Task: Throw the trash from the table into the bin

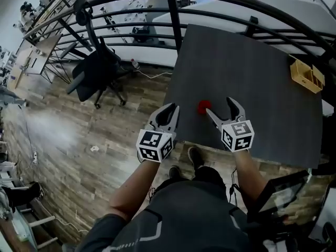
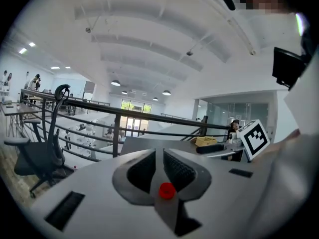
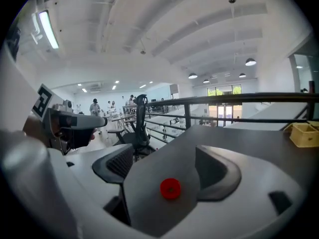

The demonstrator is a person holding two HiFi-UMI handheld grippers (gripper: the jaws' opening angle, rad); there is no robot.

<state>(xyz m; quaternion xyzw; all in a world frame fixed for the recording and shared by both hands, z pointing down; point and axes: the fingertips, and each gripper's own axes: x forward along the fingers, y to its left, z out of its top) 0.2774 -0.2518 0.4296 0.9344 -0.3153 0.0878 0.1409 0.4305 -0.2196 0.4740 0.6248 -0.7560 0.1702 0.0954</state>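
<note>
Grey table carries one red item, too small to identify.

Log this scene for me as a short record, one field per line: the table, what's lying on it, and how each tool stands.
surface: dark grey table beside a black railing
trash: one small red piece on the table near its front edge, between the two tools
other item: wooden box at the table's far right edge
left tool: jaws nearly together, nothing in them, at the table's front left corner
right tool: jaws wide apart, empty; red piece just beside its left jaw tip
floor: office chair left of the table
</note>
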